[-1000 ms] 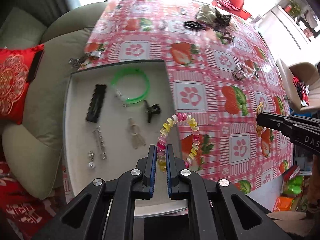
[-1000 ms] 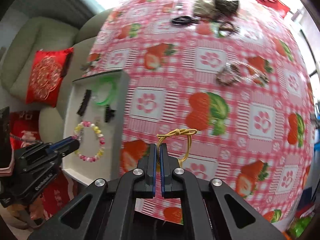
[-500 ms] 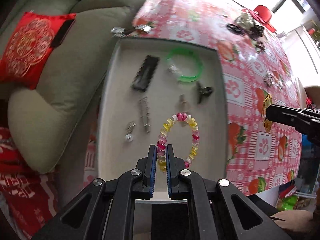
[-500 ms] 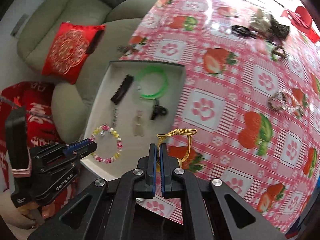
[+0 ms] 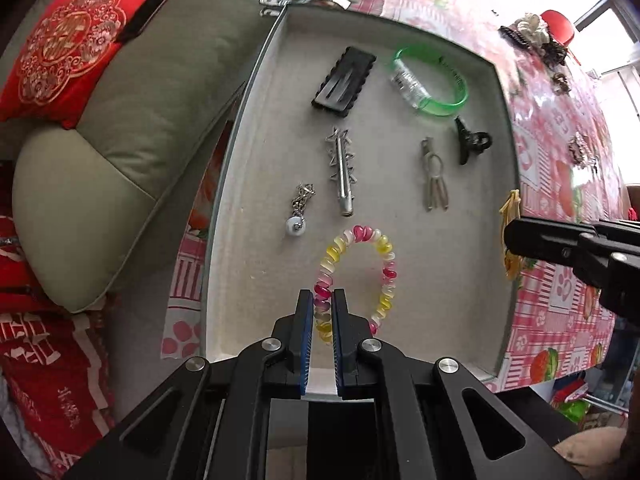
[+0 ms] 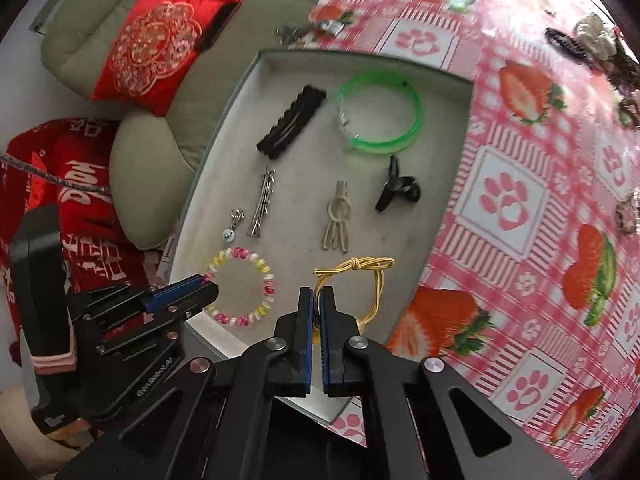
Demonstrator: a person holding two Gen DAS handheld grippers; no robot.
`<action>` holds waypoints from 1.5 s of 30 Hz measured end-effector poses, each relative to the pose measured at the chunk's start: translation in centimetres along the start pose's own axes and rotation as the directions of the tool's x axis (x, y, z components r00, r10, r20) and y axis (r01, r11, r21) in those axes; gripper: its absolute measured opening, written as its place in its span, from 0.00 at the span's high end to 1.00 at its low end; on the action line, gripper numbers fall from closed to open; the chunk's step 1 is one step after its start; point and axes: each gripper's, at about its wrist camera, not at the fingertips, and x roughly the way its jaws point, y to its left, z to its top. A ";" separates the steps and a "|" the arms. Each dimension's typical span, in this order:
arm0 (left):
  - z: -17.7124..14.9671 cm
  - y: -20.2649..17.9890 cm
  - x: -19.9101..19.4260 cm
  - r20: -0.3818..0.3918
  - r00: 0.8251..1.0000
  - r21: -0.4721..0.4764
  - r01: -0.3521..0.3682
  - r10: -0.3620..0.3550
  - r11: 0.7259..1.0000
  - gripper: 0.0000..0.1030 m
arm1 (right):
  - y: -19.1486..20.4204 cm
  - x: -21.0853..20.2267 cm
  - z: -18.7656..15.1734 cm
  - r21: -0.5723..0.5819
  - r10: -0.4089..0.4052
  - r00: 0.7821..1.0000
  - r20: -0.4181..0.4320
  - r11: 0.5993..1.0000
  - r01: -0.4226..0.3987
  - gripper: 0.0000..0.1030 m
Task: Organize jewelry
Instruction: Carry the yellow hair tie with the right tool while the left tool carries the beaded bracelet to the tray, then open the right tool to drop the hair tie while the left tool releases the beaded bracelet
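Glossy pink, yellow and white beads form the coiled bracelet (image 5: 356,280) that my left gripper (image 5: 322,312) pinches over the near end of the felt-lined tray (image 5: 248,240). My right gripper (image 6: 317,312) is clamped on a knotted gold elastic cord loop (image 6: 360,276), right of the bracelet. Farther in lie a translucent green bangle (image 5: 436,80), a scalloped black clip (image 5: 344,80) and metal pins.
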 end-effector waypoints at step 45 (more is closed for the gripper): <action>2.3 -3.6 -1.1 0.015 0.993 0.132 -0.120 0.119 0.984 0.85 | -2.6 0.4 2.2 0.140 -0.012 1.000 0.015 0.990 0.010 0.43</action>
